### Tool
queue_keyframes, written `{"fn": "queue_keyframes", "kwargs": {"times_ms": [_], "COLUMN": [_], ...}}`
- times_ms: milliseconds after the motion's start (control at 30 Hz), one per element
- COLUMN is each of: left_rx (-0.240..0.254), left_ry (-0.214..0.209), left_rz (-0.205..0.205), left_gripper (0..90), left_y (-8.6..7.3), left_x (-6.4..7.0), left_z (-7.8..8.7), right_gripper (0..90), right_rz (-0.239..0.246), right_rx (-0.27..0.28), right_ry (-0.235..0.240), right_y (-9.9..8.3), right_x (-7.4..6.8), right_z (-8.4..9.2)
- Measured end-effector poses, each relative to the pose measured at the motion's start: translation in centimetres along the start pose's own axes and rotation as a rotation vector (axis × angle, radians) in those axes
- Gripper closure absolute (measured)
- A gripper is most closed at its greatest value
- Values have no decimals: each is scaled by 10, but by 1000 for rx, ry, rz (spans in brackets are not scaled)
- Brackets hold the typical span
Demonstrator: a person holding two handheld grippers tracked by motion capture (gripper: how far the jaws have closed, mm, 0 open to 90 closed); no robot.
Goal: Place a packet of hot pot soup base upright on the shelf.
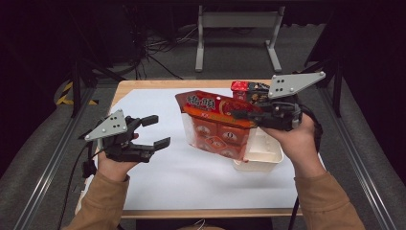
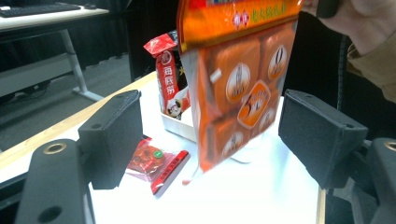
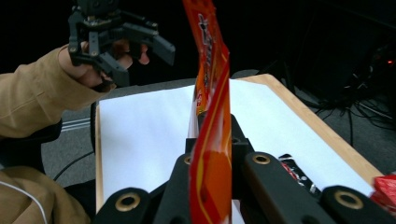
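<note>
My right gripper (image 1: pixel 239 115) is shut on the top edge of a large orange snack bag (image 1: pixel 216 125) and holds it up above a white tray (image 1: pixel 261 158). In the right gripper view the orange bag (image 3: pixel 212 154) stands edge-on, pinched between the two jaws. My left gripper (image 1: pixel 154 131) hovers open over the white sheet at the left, apart from the bag. Through the left gripper view the hanging orange bag (image 2: pixel 238 88) lies ahead between the spread fingers (image 2: pixel 112 135). A red and black snack packet (image 1: pixel 246 91) stands at the tray's far end.
A small red sachet (image 2: pixel 154 161) lies flat on the white sheet (image 1: pixel 158 182) next to the tray. The wooden table edge (image 1: pixel 143 84) borders the sheet at the back. The left hand and its open gripper (image 3: pixel 116 42) show far off in the right gripper view.
</note>
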State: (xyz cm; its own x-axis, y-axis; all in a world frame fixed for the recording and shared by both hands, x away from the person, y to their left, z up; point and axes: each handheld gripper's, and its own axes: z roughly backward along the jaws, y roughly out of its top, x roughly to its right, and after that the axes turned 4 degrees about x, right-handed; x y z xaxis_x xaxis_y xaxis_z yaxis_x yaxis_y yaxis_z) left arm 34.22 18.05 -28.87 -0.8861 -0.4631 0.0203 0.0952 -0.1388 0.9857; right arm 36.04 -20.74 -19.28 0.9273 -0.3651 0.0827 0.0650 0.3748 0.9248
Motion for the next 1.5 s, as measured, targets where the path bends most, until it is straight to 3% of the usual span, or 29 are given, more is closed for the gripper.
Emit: {"fn": "queue_keyframes", "kwargs": {"times_ms": [267, 500, 1000, 1400, 1500], "left_rx": [-24, -36, -70, -84, -94], "left_ry": [8, 21, 59, 72, 69], "left_rz": [23, 44, 72, 86, 105], "left_gripper": [178, 132, 33, 24, 33], "left_y": [-6, -12, -19, -22, -22], "left_x": [-10, -18, -27, -32, -33], "left_z": [-3, -4, -9, -9, -9], "right_gripper": [895, 895, 895, 895, 895], "right_rz": [-11, -12, -51, -110, -129], "right_rx": [17, 6, 25, 30, 34], "right_ry": [-37, -107, -197, -267, -280], "right_y": [9, 14, 1, -10, -14], "right_x": [11, 23, 46, 56, 58], "right_z": [16, 29, 50, 55, 56]}}
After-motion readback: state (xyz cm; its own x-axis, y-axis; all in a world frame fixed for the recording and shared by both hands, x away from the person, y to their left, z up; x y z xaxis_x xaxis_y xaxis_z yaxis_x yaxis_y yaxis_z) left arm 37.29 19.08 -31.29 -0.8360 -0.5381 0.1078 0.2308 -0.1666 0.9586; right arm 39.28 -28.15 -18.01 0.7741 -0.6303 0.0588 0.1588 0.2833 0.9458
